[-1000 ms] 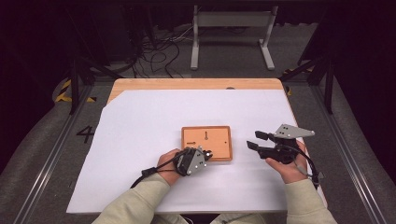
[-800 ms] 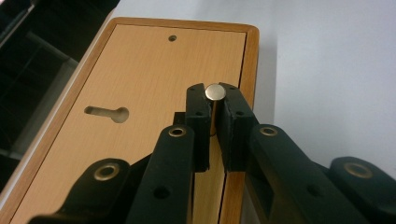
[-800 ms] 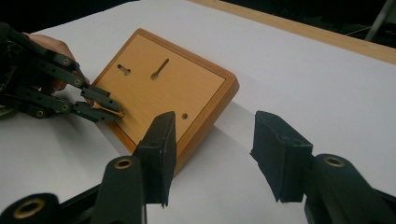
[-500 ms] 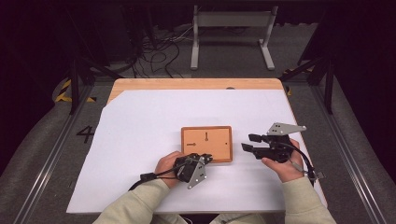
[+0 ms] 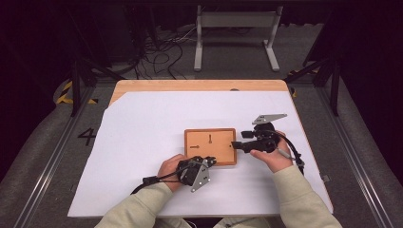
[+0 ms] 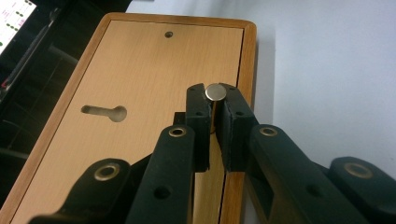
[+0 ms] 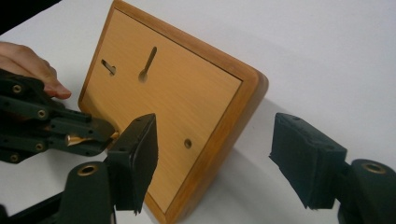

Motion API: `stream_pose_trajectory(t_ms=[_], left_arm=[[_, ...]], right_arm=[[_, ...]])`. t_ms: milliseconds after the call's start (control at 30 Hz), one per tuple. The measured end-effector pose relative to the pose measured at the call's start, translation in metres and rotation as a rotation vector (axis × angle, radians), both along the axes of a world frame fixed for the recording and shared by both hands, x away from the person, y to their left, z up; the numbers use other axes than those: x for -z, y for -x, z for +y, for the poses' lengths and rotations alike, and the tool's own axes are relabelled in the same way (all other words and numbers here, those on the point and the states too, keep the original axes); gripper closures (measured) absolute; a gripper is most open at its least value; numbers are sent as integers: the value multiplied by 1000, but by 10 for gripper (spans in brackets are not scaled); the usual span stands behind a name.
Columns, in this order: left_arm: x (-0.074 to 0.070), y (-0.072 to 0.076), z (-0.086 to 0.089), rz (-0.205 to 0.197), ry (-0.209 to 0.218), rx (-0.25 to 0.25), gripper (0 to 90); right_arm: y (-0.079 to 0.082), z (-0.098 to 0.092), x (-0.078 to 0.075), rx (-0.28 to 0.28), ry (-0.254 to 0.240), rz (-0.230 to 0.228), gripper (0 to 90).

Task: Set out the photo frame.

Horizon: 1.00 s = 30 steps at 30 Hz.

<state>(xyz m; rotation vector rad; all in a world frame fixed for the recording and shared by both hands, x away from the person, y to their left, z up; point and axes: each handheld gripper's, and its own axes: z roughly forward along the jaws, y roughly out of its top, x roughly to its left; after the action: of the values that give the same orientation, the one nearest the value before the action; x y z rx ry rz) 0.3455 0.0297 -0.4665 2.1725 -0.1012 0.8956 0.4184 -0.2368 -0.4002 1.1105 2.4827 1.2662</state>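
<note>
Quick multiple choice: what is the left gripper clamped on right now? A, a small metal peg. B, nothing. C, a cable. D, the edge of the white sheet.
A: in the left gripper view, the left gripper pinches a small metal peg over the wooden board.

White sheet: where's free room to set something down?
Free: the white paper sheet left of the shallow wooden board, and the strip behind it to the table's bare wooden edge. Crowded: the board's near and right sides, with left tongs and right tongs.
</note>
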Motion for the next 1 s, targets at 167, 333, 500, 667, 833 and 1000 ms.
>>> stream_pose_trajectory(t_ms=[167, 333, 500, 667, 833, 1000], left_arm=[[0, 0, 0, 4, -1, 3, 838], [0, 0, 0, 3, -8, 3, 838], [0, 0, 0, -3, -5, 5, 838], [-1, -1, 0, -5, -2, 4, 838], [-1, -1, 1, 18, 2, 6, 835], [-3, -2, 2, 134, 11, 29, 658]], right_arm=[[-19, 14, 6, -17, 10, 62, 306], [-28, 27, 14, -32, 32, 101, 278], [-35, 35, 25, -63, -2, 156, 256], [-36, 36, 28, -69, -19, 171, 255], [-38, 33, 27, -76, -39, 185, 303], [-36, 27, 22, -105, -58, 182, 365]])
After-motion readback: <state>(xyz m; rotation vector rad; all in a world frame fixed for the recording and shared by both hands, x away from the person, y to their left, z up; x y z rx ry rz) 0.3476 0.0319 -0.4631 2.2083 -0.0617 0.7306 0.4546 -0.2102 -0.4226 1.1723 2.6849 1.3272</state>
